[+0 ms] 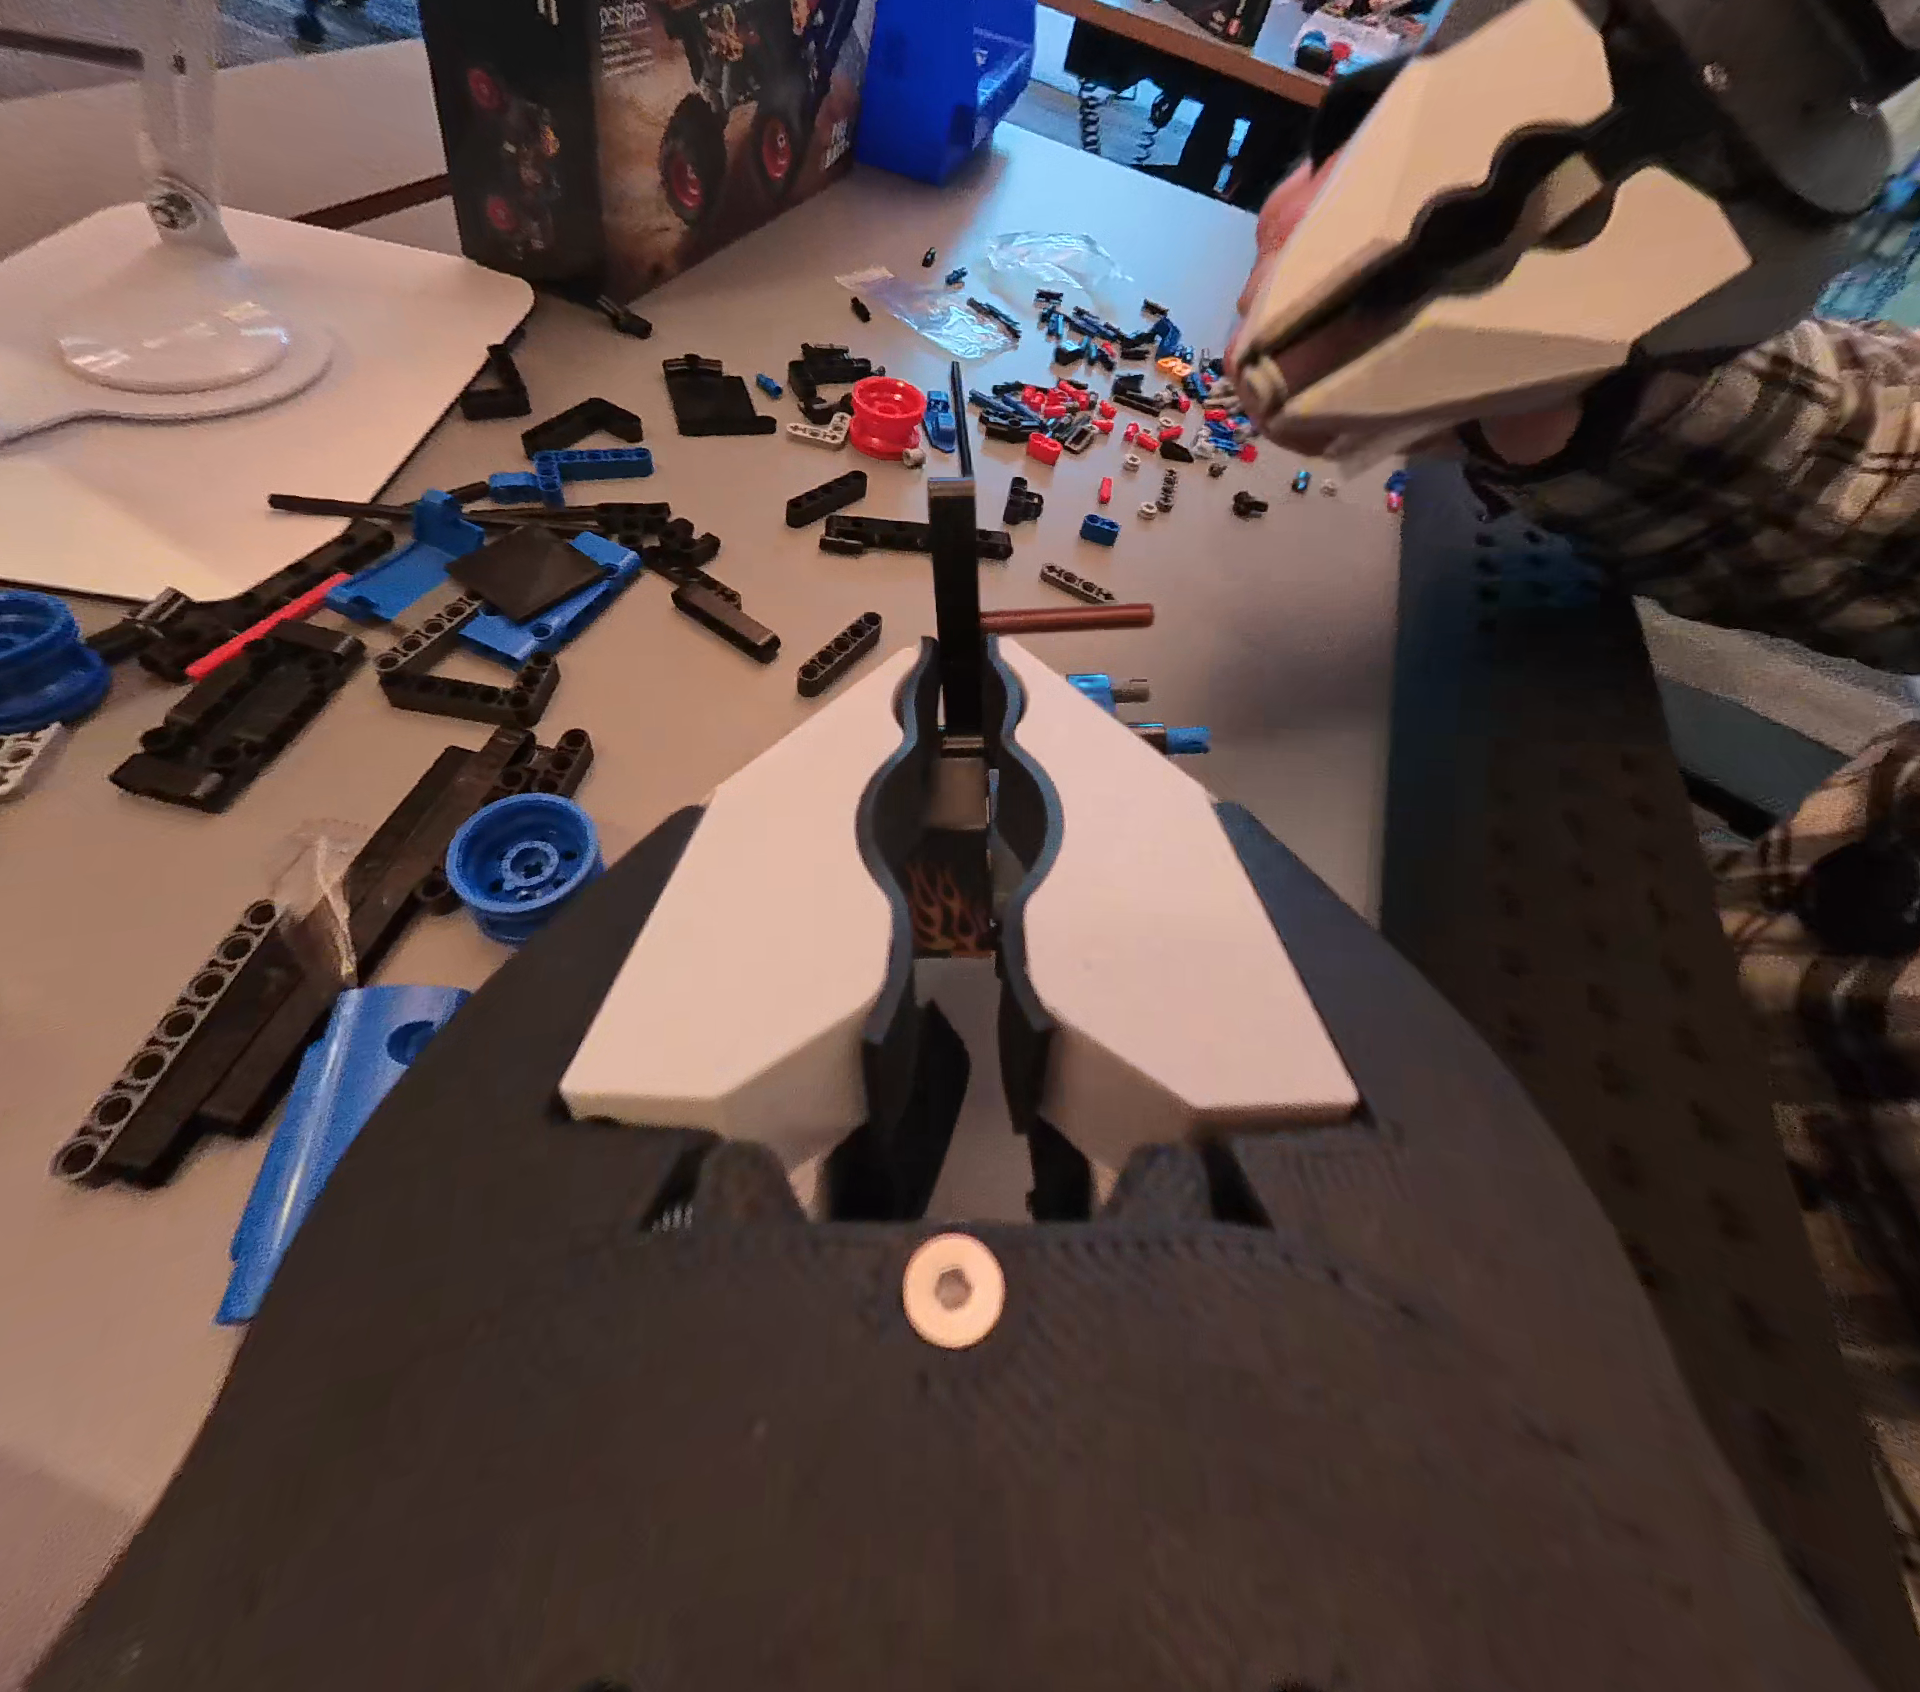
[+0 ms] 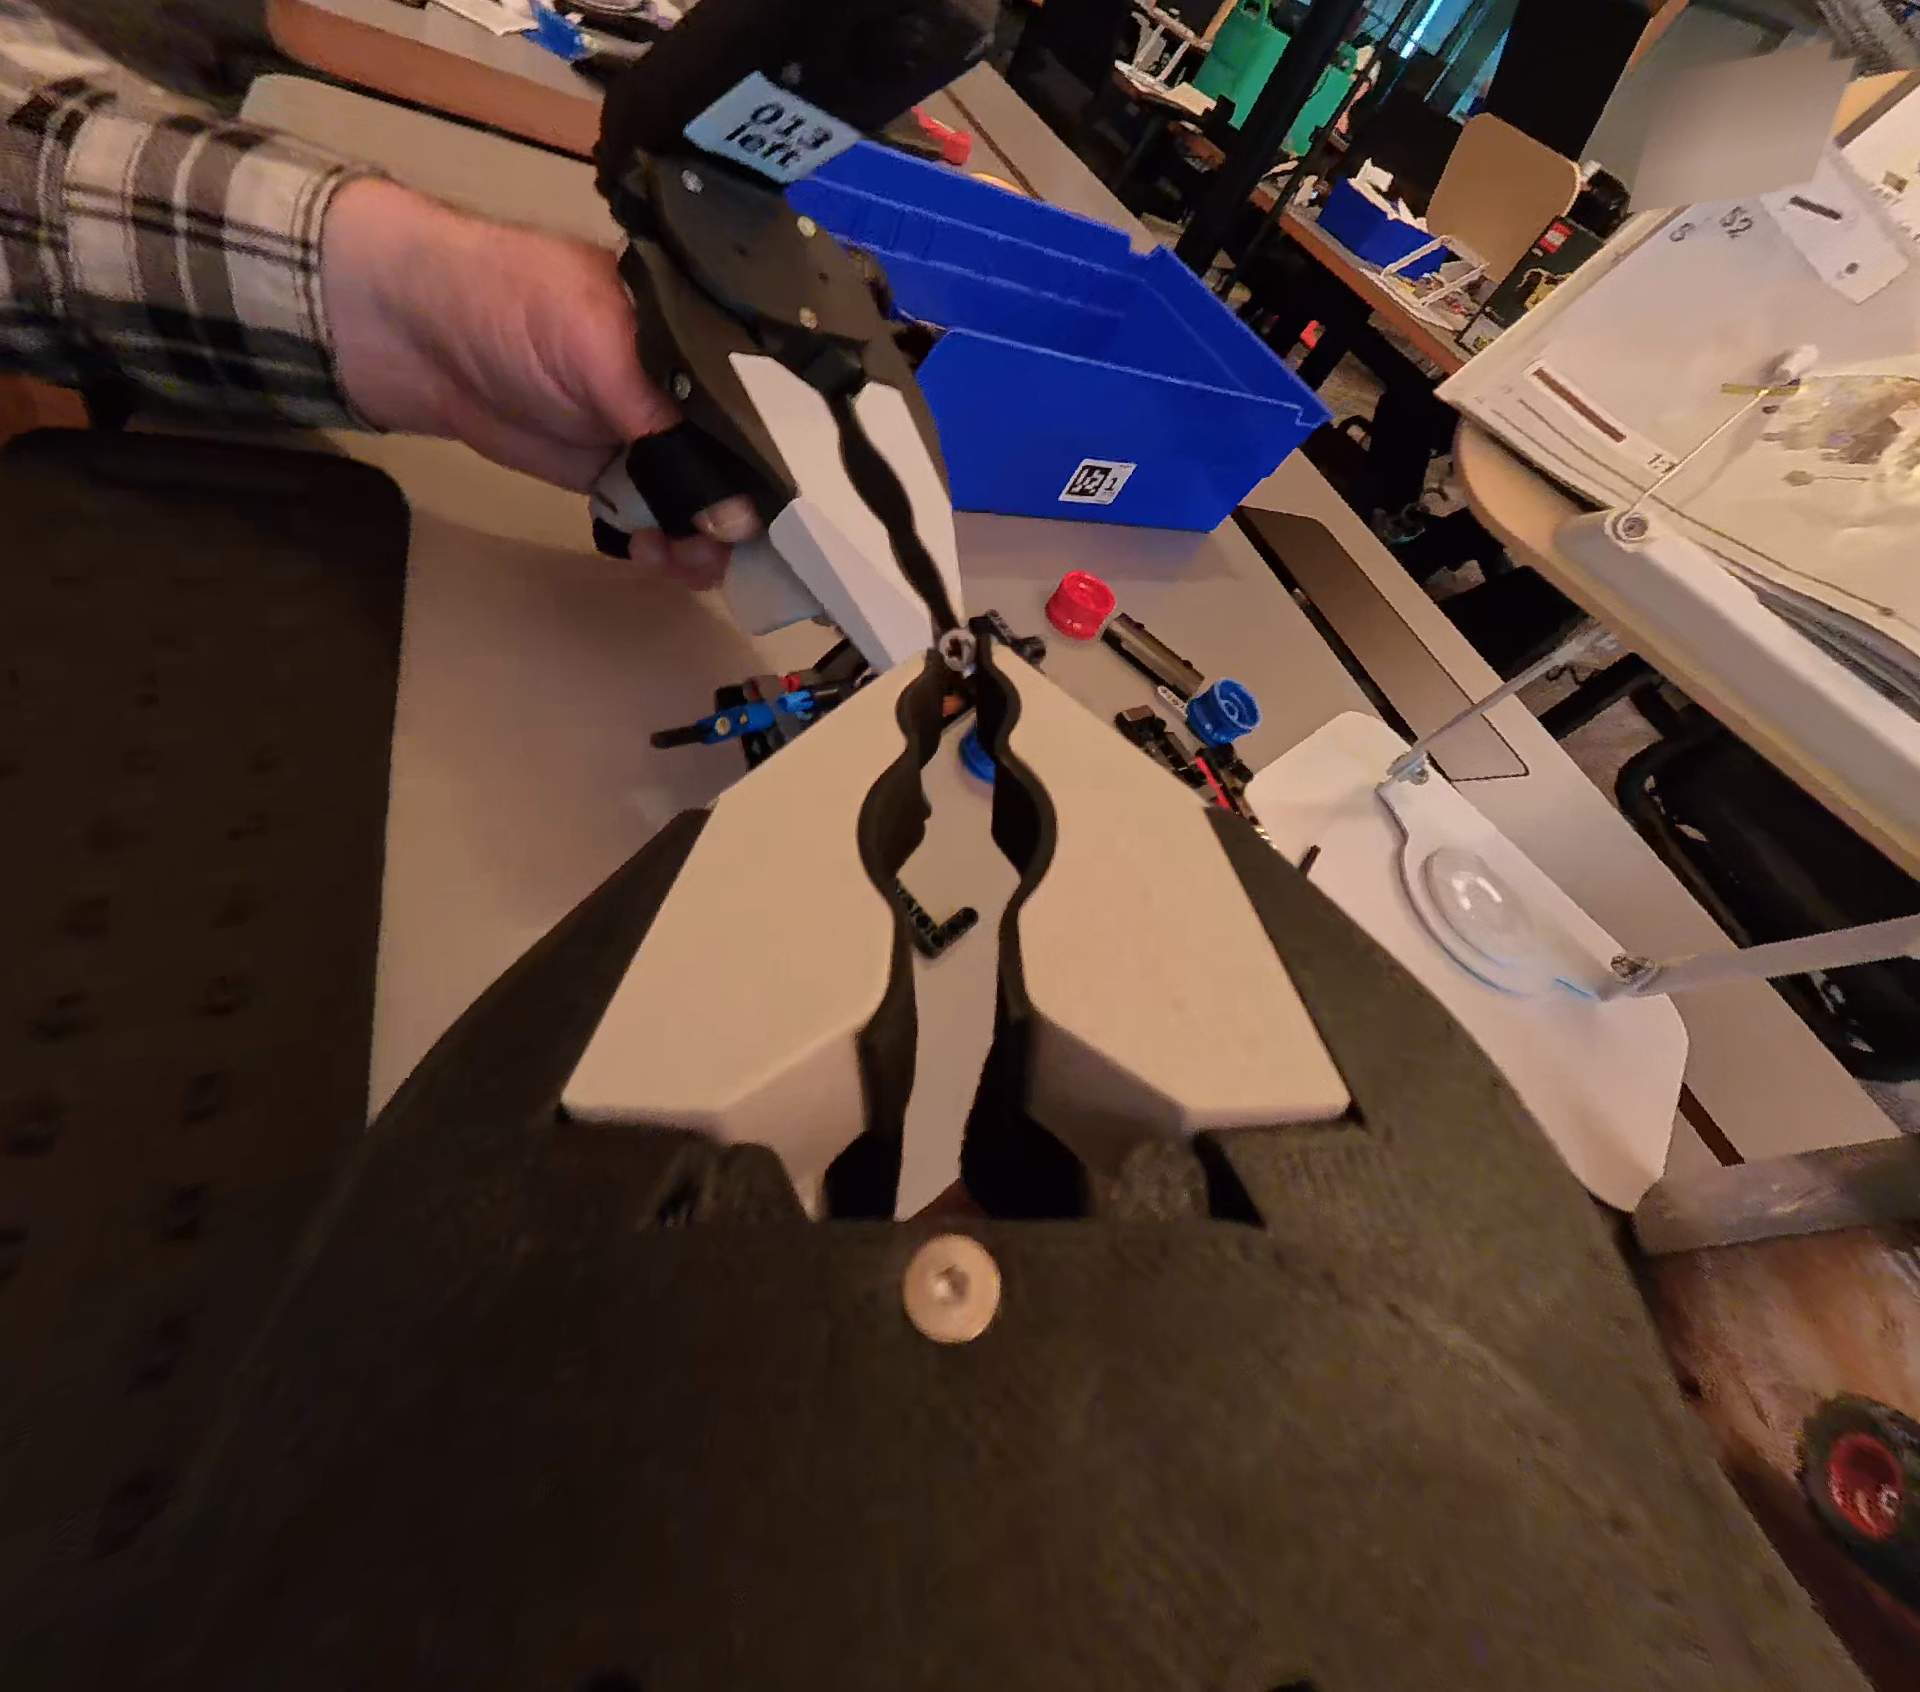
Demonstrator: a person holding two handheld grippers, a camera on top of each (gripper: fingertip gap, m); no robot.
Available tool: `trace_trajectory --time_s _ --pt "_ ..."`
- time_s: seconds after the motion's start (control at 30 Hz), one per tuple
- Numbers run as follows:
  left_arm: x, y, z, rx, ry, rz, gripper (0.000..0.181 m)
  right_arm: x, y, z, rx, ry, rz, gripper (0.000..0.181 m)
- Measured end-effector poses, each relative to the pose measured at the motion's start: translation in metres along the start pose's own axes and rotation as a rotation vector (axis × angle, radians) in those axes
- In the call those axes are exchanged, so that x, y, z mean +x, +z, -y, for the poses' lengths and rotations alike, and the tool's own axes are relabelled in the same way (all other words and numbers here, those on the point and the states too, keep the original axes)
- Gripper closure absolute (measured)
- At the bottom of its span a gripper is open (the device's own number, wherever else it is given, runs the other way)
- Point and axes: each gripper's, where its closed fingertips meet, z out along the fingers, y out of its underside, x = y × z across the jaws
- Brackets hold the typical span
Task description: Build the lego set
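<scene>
the left gripper (image 1: 961, 666) is closed on one black lego piece (image 1: 954, 593), which stands upright between its two fingers and rises above the tips. the right gripper (image 2: 961, 655) is closed narrow on one small grey pin (image 2: 954, 648) at its tips, and this pin is just beside the tips of the left gripper. the grey counter (image 1: 1195, 603) carries many loose lego parts. one red wheel rim (image 1: 886, 414) lies in the middle, and two blue wheel rims can be counted, one (image 1: 525, 863) near the left gripper and one (image 1: 42, 655) at the left edge. one red axle (image 1: 265, 624) and one brown axle (image 1: 1070, 619) lie apart. one lego box (image 1: 634, 32) stands at the back, with one blue bin (image 1: 951, 53) beside it. one white stand (image 1: 208, 354) rests at the left.
</scene>
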Motion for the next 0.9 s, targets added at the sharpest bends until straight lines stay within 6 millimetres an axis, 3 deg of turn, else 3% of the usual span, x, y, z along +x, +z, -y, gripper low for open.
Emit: trace_trajectory --time_s 0.17,0.6,0.9 --pt "-0.003 -0.003 -0.004 0.046 -0.027 -0.007 0.177 0.014 0.010 0.017 -0.012 0.016 -0.048 0.179" --pt "0.001 -0.012 0.000 0.086 -0.007 0.023 0.177 0.022 0.052 0.078 0.009 -0.021 -0.056 0.178" --pt "-0.006 -0.019 0.004 0.114 -0.055 0.050 0.177 0.020 0.089 0.105 0.032 -0.048 -0.016 0.178"
